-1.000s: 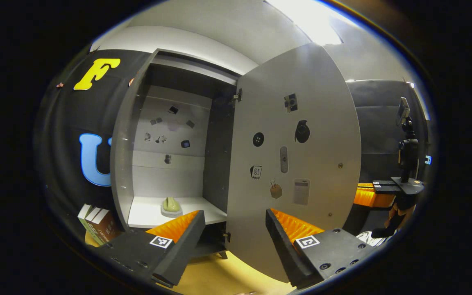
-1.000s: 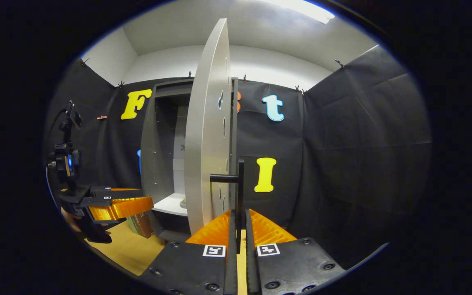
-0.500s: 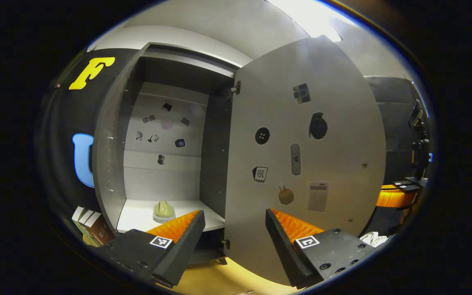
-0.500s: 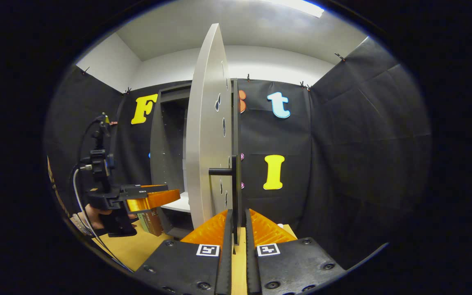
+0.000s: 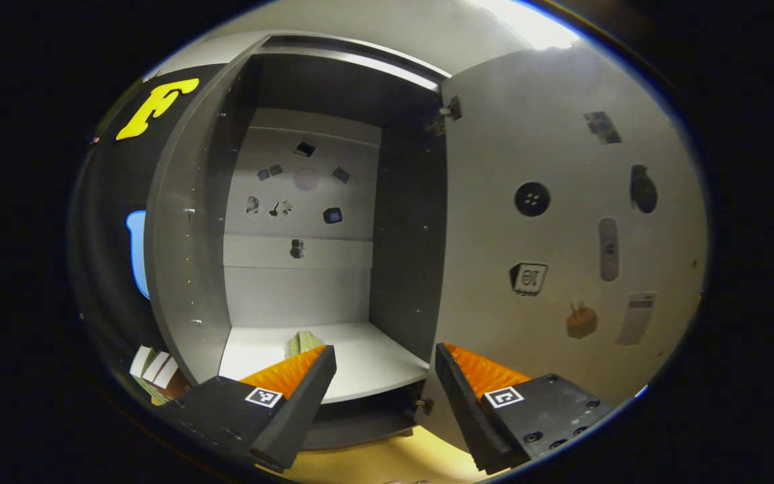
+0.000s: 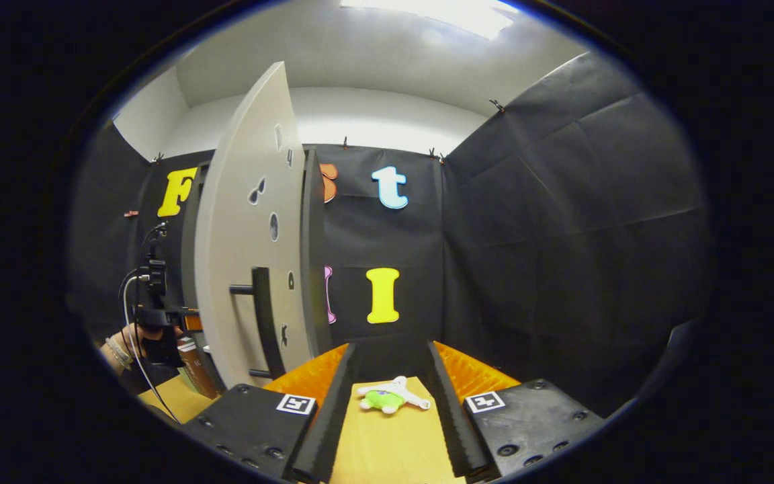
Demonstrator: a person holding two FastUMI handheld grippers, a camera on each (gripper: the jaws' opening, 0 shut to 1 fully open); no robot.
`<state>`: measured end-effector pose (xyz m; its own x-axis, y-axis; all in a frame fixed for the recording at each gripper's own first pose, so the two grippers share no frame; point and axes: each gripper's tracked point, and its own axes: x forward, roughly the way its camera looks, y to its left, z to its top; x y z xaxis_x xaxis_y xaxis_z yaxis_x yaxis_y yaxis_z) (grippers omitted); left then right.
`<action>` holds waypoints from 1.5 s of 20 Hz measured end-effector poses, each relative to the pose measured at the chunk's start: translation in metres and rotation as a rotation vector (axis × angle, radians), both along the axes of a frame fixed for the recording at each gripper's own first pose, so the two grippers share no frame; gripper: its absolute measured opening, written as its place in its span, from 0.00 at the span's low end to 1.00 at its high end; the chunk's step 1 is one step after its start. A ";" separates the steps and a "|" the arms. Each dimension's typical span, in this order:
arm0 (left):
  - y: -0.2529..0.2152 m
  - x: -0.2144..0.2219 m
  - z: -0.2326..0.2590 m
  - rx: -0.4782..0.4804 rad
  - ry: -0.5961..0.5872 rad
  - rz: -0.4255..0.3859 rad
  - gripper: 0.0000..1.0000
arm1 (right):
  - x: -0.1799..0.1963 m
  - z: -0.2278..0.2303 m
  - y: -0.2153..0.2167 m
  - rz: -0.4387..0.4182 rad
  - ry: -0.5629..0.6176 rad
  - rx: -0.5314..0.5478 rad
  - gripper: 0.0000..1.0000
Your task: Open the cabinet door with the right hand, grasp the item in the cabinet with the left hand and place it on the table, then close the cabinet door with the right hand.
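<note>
- Left gripper (image 5: 385,366): our jaws stand wide apart with nothing between them, aimed into the open cabinet (image 5: 192,222) just above the front edge of its white shelf (image 5: 373,359).
- Item (image 5: 303,341): pale green, sitting on the shelf toward its front left. The left finger (image 5: 286,373) hides its lower part, so we see just the ribbed top.
- Handling, our judgement: small and probably light. We cannot tell whether it is soft or rigid, or whether it stands on a separate base. We would take it low across its narrow body, one pad per side, and close gently in case it gives or slips.
- Approach: the gripper needs to shift left to centre on the item. The cabinet's side wall is close on that side, so clearance for the outer finger is a concern.
- Door (image 5: 562,222): swung fully open to our right, stickers on its inner face.
- Right gripper (image 6: 387,383): jaws apart, empty, clear of the door handle (image 6: 261,319), above the table (image 6: 387,450), where a small green and white toy (image 6: 390,398) lies.
- Door closing not yet done.
</note>
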<state>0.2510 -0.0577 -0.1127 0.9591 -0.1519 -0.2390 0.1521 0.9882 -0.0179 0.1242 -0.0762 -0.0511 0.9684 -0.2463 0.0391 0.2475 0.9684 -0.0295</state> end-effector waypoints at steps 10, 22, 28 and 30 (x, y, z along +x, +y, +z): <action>0.040 0.102 -0.051 -0.018 0.175 0.119 0.89 | 0.031 -0.030 -0.051 -0.038 0.077 -0.064 0.97; 0.083 0.158 -0.106 -0.010 0.335 0.218 0.66 | 0.069 -0.055 -0.083 -0.044 0.121 -0.043 0.98; 0.097 0.172 -0.090 0.142 0.318 0.207 0.71 | 0.082 -0.062 -0.090 -0.058 0.127 -0.034 0.98; 0.096 0.173 -0.102 0.152 0.358 0.190 0.73 | 0.088 -0.063 -0.090 -0.052 0.127 -0.029 0.98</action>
